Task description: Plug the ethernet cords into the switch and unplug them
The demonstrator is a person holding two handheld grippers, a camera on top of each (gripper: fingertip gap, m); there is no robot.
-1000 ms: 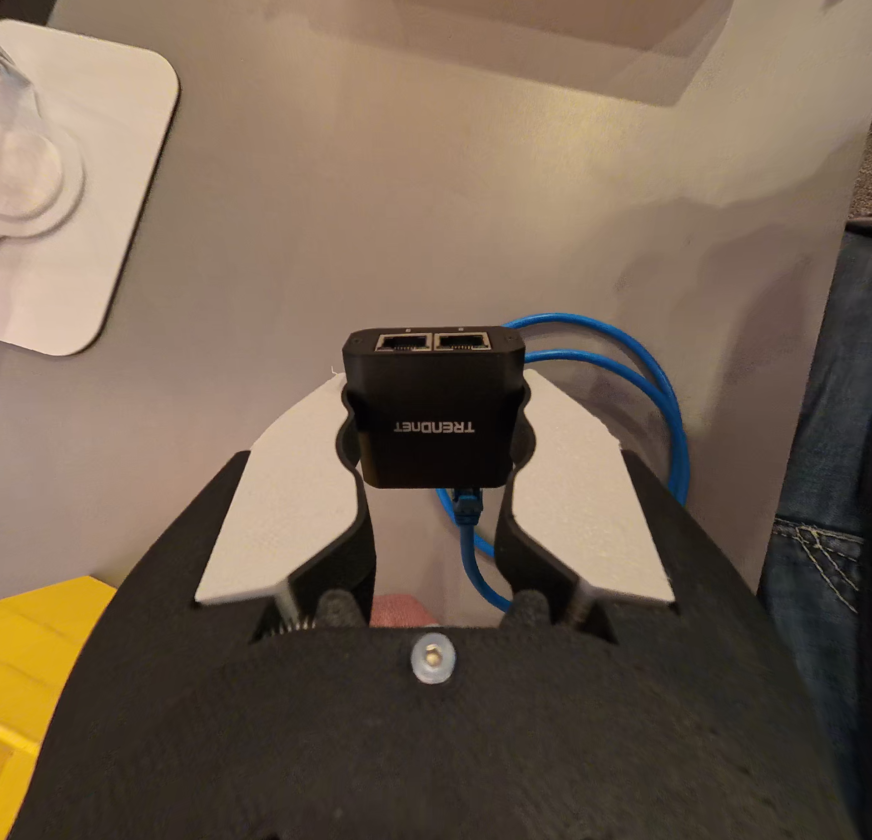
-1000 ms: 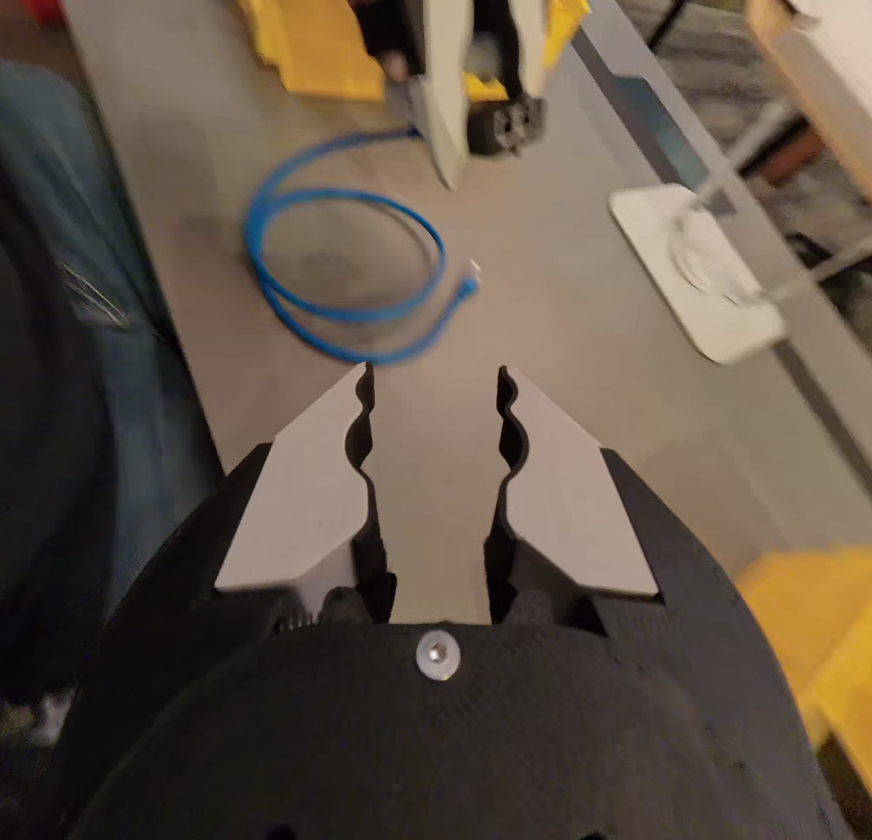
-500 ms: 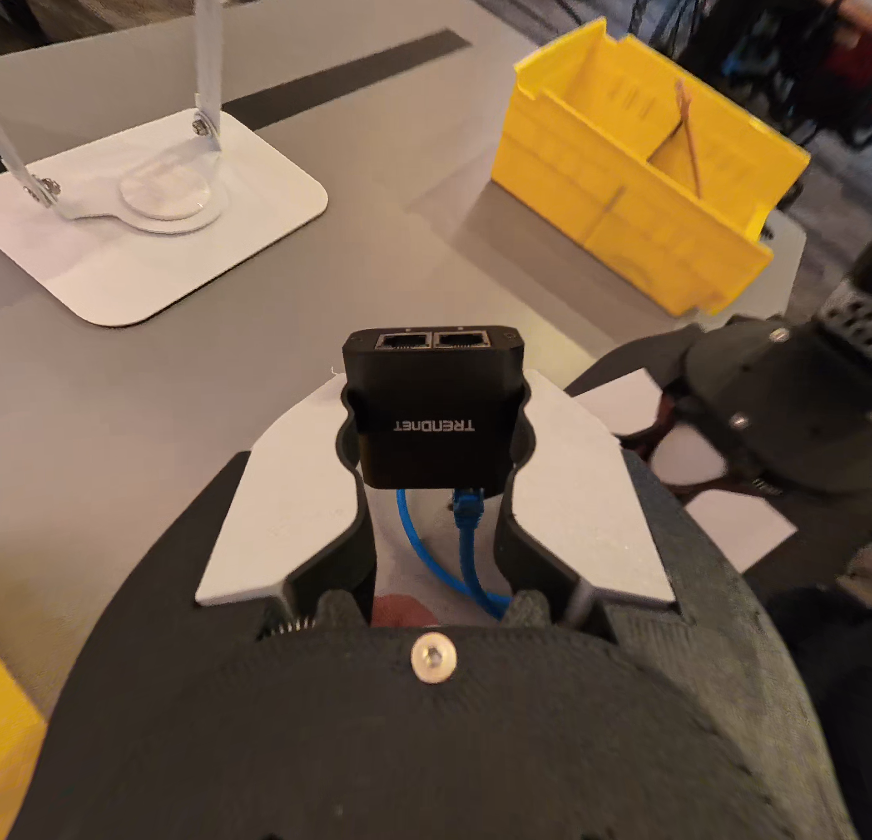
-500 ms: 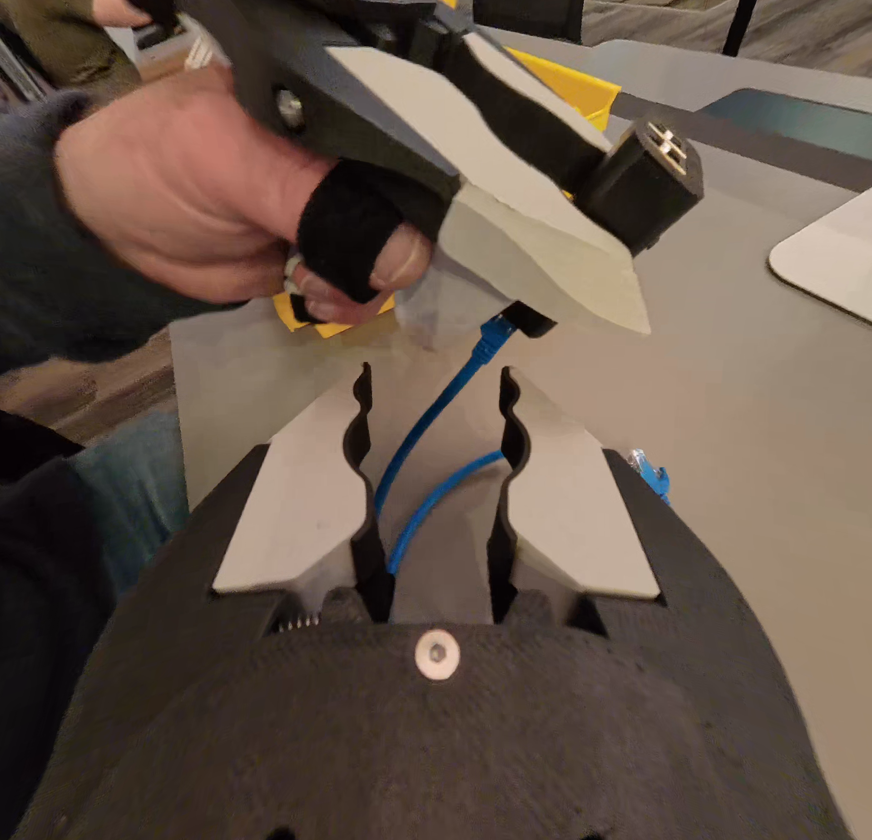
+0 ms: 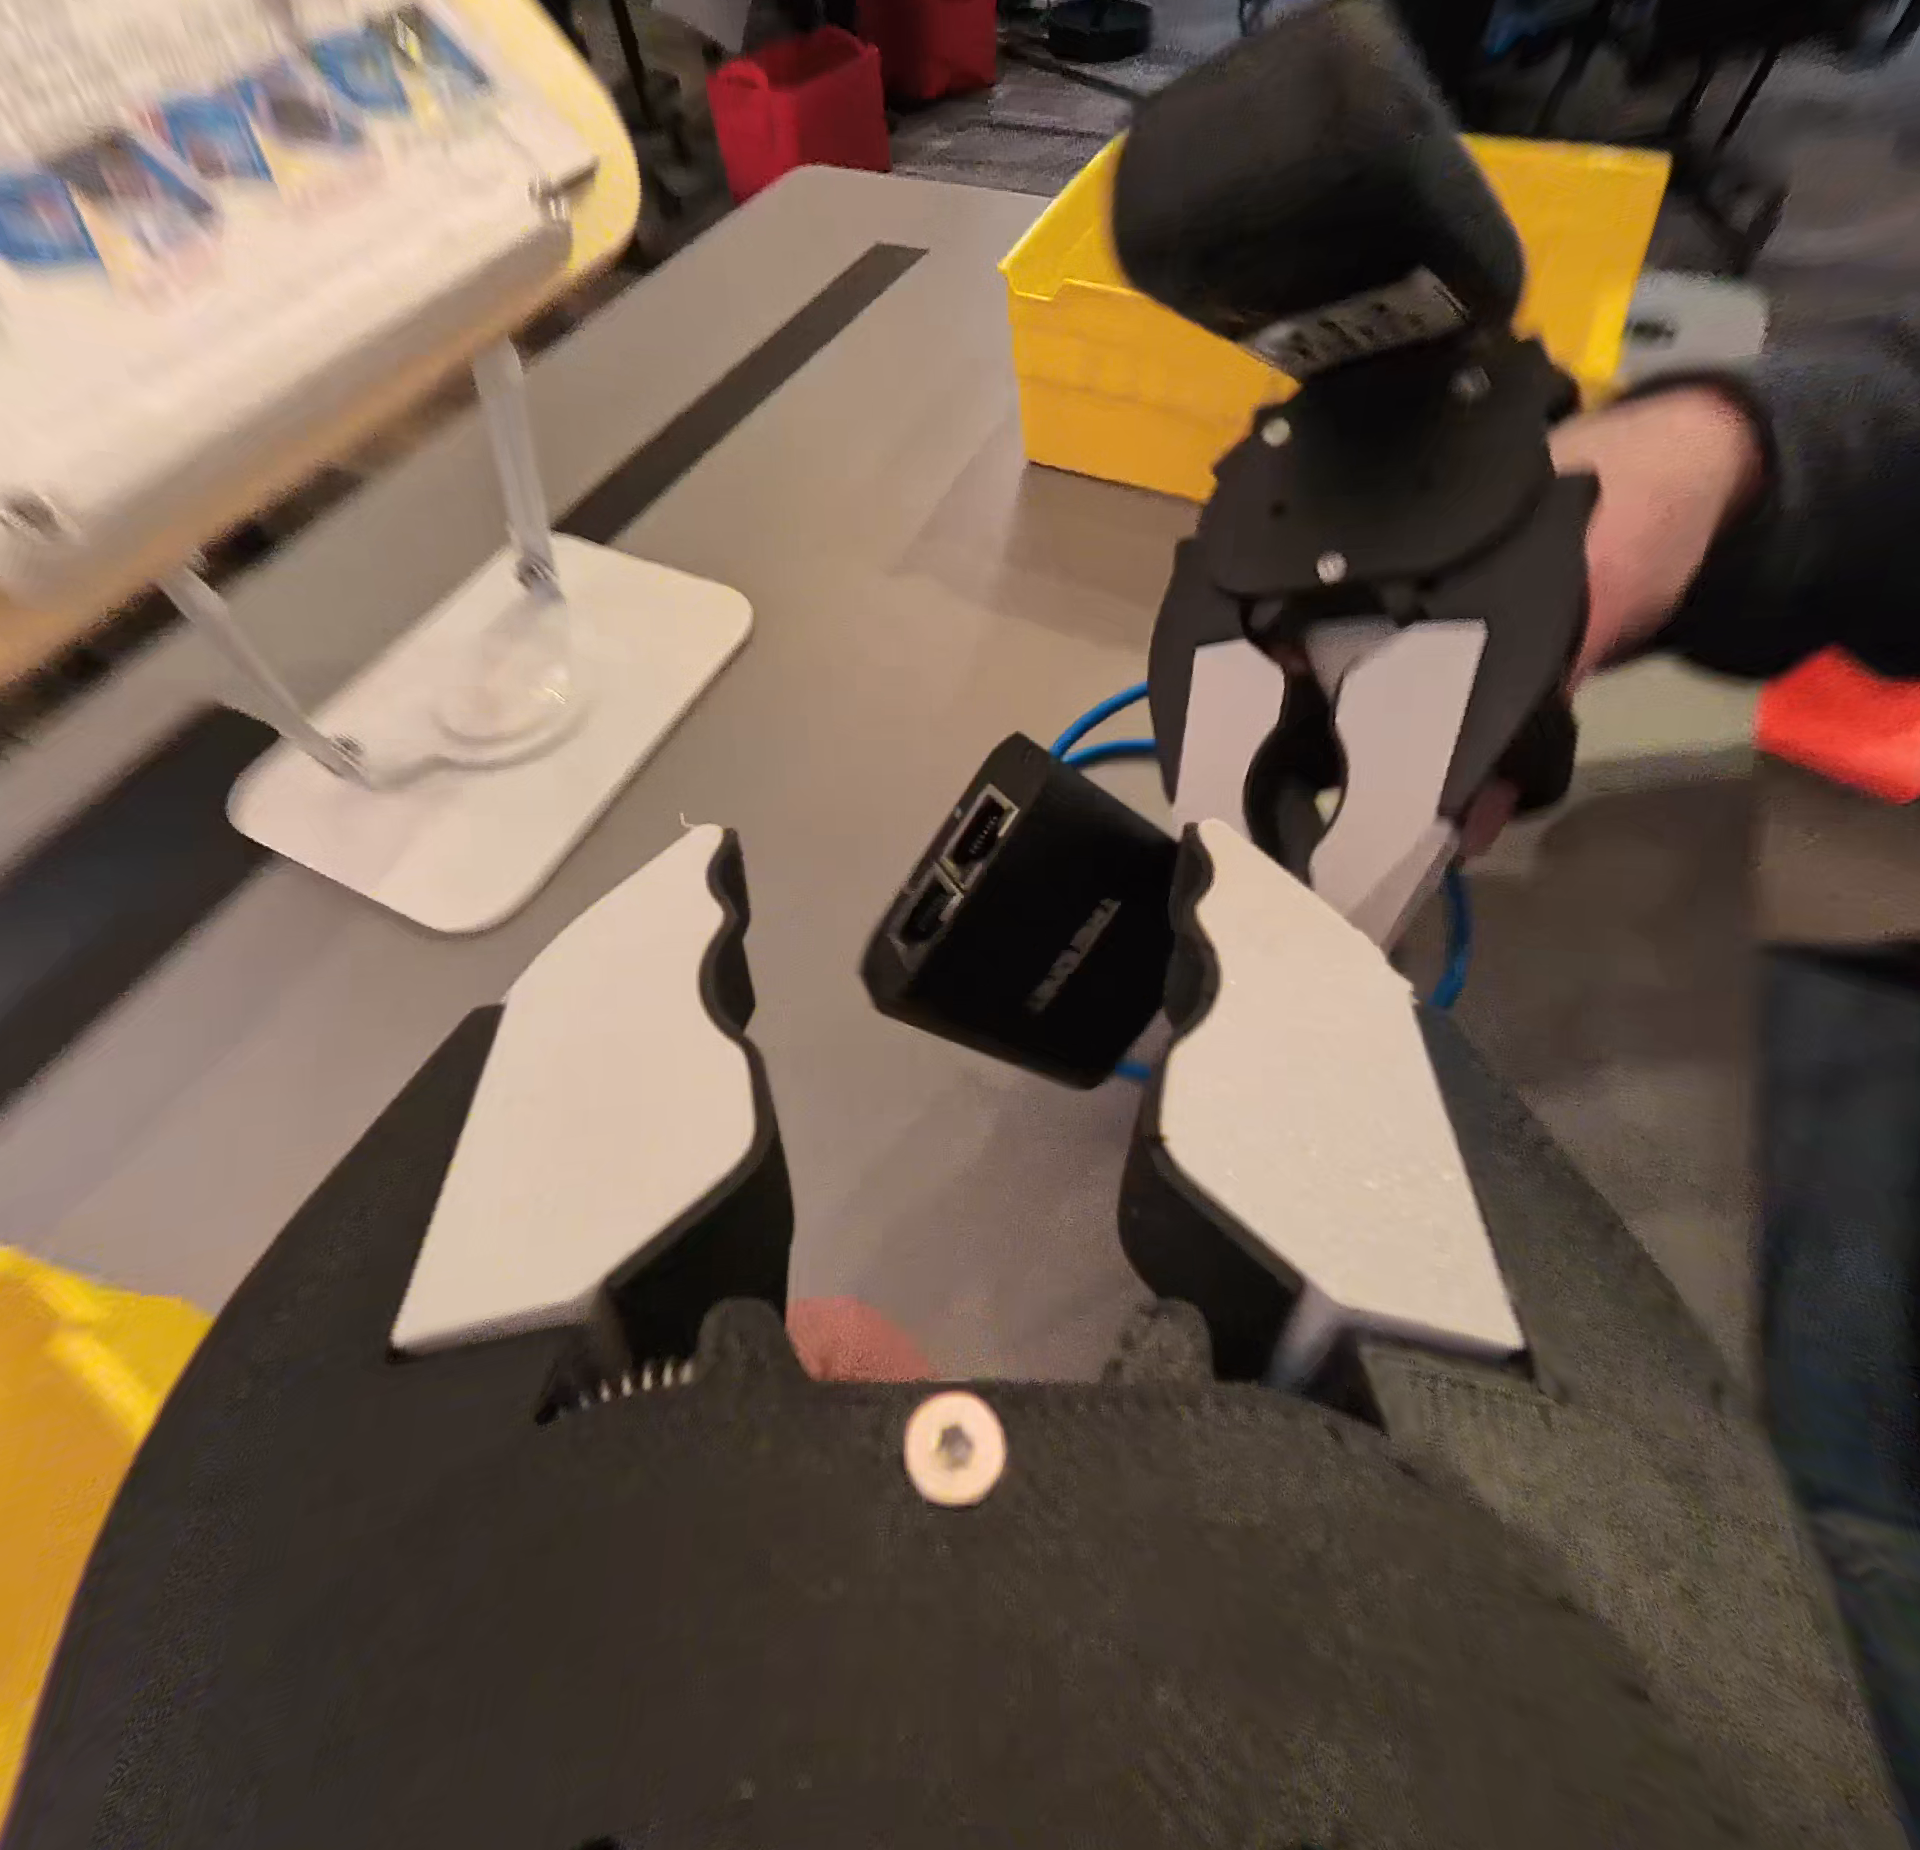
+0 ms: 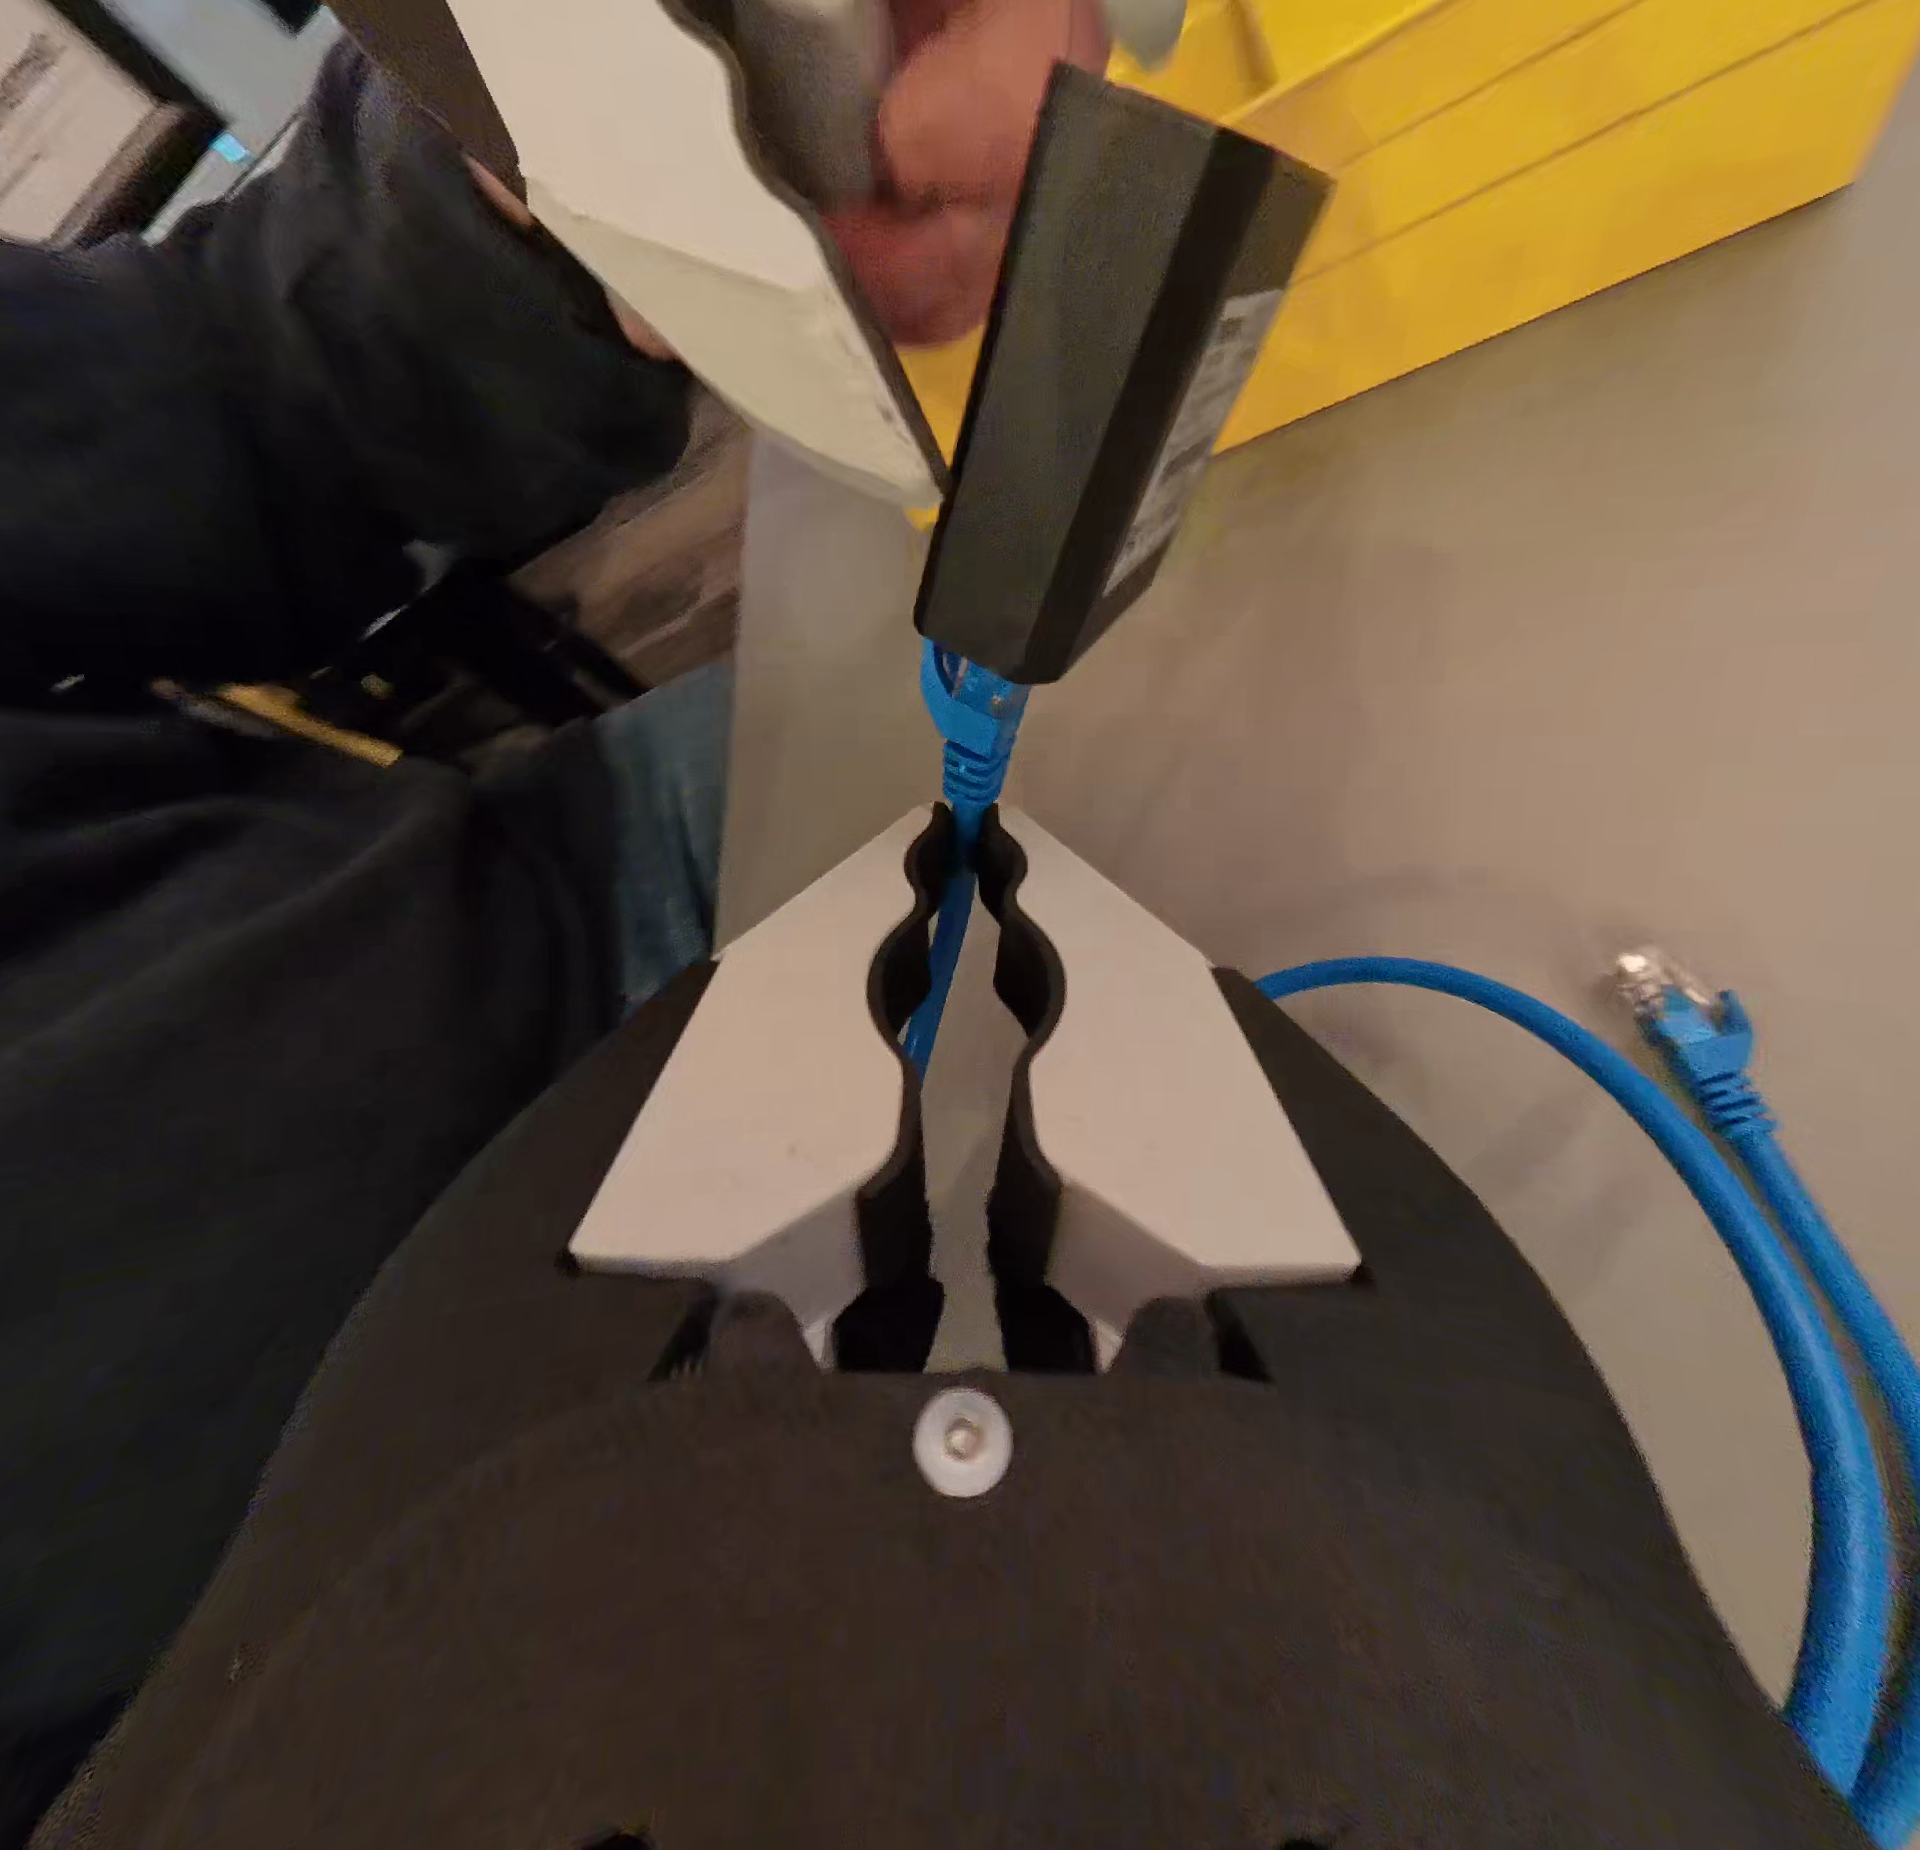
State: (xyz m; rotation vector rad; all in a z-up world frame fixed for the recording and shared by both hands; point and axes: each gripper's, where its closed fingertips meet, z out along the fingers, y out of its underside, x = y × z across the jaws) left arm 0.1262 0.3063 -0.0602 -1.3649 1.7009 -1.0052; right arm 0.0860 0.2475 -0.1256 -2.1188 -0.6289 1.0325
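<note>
The black switch (image 5: pixel 1029 959) hangs tilted in the air between my left gripper's (image 5: pixel 961 844) wide-open fingers, leaning on the right finger (image 5: pixel 1299 1052). Two empty ports face up and left. In the right wrist view the switch (image 6: pixel 1101 377) has a blue ethernet plug (image 6: pixel 971 720) in its lower end. My right gripper (image 6: pixel 966 818) is shut on the blue cord just behind that plug. It also shows in the left wrist view (image 5: pixel 1309 813), beyond the switch. The cord's (image 6: pixel 1714 1177) free plug (image 6: pixel 1662 1000) lies on the grey table (image 6: pixel 1507 657).
A yellow bin (image 5: pixel 1122 377) stands at the table's far side and another (image 5: pixel 62 1437) at the near left. A white stand base (image 5: pixel 499 740) with a tilted board (image 5: pixel 208 190) sits at the left. Red containers (image 5: pixel 800 117) are on the floor beyond.
My left gripper has opened and let go of the switch, which tipped to the right. My right gripper has closed on the cord behind the inserted plug.
</note>
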